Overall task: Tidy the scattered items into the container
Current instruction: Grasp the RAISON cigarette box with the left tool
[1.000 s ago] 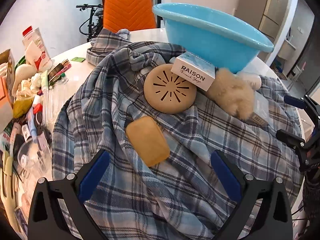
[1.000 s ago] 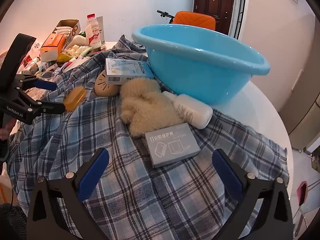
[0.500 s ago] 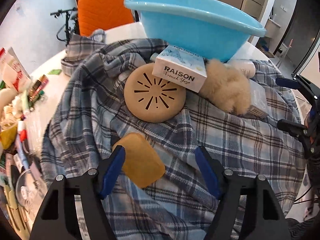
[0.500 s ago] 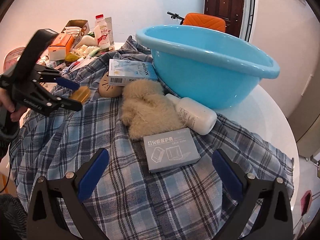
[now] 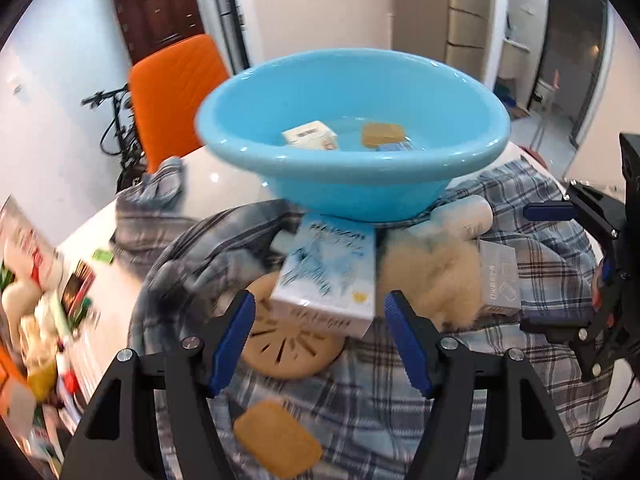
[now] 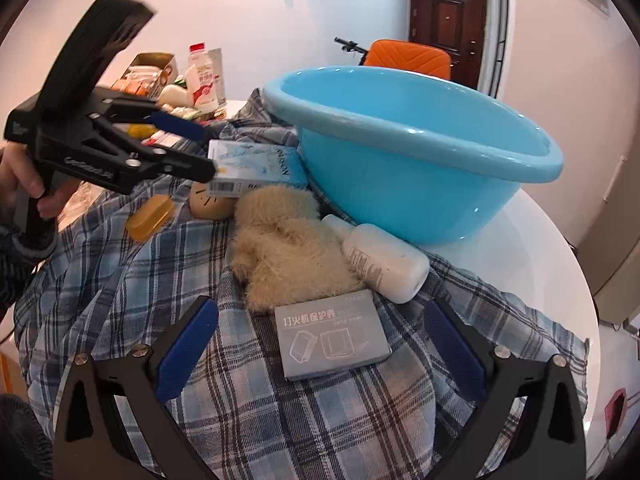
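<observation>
A blue basin stands on a plaid cloth and holds a small white box and a tan block. My left gripper is open, its fingers on either side of a white-and-blue RAISON box that leans on a round tan disc. An orange soap bar lies below it. My right gripper is open over a grey box, near a fluffy beige toy and a white bottle.
Cluttered packets and bottles crowd the table's left side. An orange chair and a bicycle stand behind the white round table. The table edge falls away at the right.
My left gripper has moved forward past the soap bar and risen, closing in around the RAISON box. The right gripper has barely moved.
</observation>
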`<state>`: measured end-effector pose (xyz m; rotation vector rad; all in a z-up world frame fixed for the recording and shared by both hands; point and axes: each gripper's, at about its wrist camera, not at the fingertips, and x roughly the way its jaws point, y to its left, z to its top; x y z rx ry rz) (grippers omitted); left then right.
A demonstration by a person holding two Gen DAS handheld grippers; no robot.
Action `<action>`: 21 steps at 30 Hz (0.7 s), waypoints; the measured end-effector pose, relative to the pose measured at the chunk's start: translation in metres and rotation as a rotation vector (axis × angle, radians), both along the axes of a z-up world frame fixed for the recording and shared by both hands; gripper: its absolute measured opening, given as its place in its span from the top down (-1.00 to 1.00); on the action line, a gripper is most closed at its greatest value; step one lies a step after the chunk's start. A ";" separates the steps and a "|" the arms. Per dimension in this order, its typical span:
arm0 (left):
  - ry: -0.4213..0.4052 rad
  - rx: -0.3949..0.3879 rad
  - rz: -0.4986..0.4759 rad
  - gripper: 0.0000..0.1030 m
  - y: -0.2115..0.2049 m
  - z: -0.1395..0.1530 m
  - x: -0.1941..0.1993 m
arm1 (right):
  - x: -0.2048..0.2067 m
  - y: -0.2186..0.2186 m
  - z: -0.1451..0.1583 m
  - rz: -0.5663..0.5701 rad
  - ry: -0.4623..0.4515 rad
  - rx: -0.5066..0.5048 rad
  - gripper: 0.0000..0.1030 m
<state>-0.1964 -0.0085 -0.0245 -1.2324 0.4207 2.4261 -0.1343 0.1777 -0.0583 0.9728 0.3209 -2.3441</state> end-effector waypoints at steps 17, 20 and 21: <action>0.014 -0.057 0.000 -0.19 -0.005 -0.014 0.001 | -0.023 0.002 -0.020 0.102 -0.055 0.061 -0.99; 0.020 -0.006 0.014 -0.19 -0.018 0.001 0.011 | -0.021 -0.002 -0.024 0.101 -0.047 0.098 -0.98; 0.017 0.007 0.018 -0.19 -0.022 0.006 0.014 | -0.021 -0.004 -0.025 0.101 -0.043 0.108 -0.97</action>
